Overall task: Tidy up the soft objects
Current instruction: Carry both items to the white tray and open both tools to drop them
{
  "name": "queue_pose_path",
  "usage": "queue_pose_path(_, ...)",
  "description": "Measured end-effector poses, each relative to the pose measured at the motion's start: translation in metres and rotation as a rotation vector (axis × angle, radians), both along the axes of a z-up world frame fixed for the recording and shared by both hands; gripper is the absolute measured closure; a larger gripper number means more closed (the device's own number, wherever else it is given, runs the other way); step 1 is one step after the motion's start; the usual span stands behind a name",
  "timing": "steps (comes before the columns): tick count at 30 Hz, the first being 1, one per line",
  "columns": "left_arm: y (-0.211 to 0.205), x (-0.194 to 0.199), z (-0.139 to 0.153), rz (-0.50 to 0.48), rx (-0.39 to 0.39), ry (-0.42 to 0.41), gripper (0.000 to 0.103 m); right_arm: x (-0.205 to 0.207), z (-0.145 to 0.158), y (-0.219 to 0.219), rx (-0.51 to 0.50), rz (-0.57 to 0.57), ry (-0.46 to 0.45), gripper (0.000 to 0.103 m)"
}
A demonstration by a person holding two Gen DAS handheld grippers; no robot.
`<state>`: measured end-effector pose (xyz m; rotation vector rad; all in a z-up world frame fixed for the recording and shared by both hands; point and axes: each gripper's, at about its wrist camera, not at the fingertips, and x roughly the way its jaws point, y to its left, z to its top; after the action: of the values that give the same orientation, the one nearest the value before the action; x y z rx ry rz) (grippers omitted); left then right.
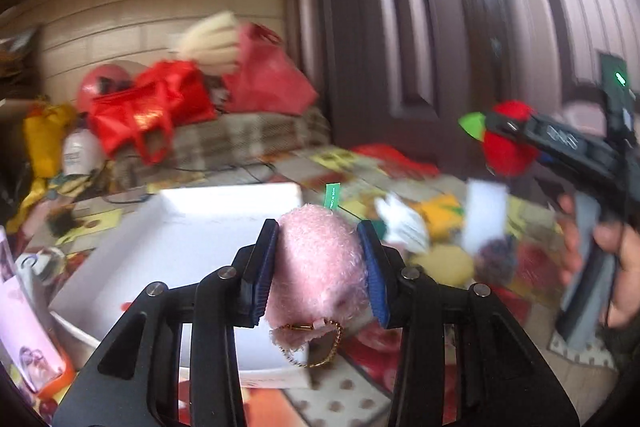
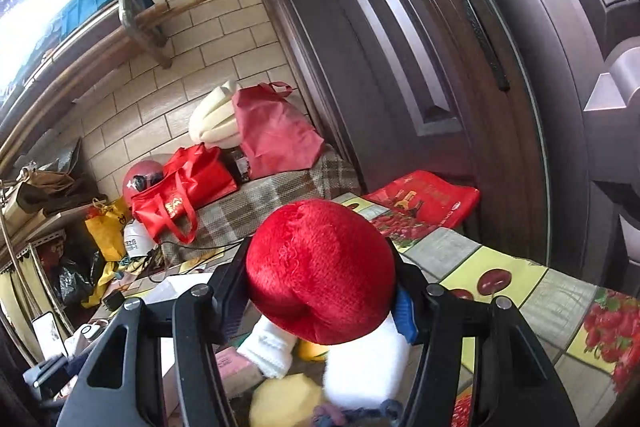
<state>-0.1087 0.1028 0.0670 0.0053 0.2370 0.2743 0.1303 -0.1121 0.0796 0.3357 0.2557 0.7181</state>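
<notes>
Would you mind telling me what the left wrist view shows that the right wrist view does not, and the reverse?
Only the left wrist view shows the left gripper shut on the pink plush toy, the white box behind it, and a hand on the right gripper. Only the right wrist view shows the blue crate up high. Both show the red plush toy held in the right gripper, and the red bags by the brick wall.
</notes>
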Motion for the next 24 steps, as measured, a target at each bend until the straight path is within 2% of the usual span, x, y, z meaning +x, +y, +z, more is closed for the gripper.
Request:
queue_pose_path(4,0.025,-0.013,0.004,0.117,-0.027,-0.063,0.064,-0.018,0.004,0.011,-0.019,0.008,-0.055,0.043)
queue_pose_path(8,0.049,-0.019,0.004,0.195,-0.062,-0.081,0.064,-0.031,0.004,0.025,-0.047,0.049,-0.069,0.043)
queue_pose_path(16,0.070,-0.027,0.002,0.273,-0.050,-0.092,0.063,-0.049,0.006,0.054,-0.084,0.124,-0.111,0.043)
queue_pose_path(24,0.100,-0.025,-0.001,0.332,-0.072,-0.071,0.063,-0.068,0.007,0.094,-0.126,0.225,-0.148,0.043)
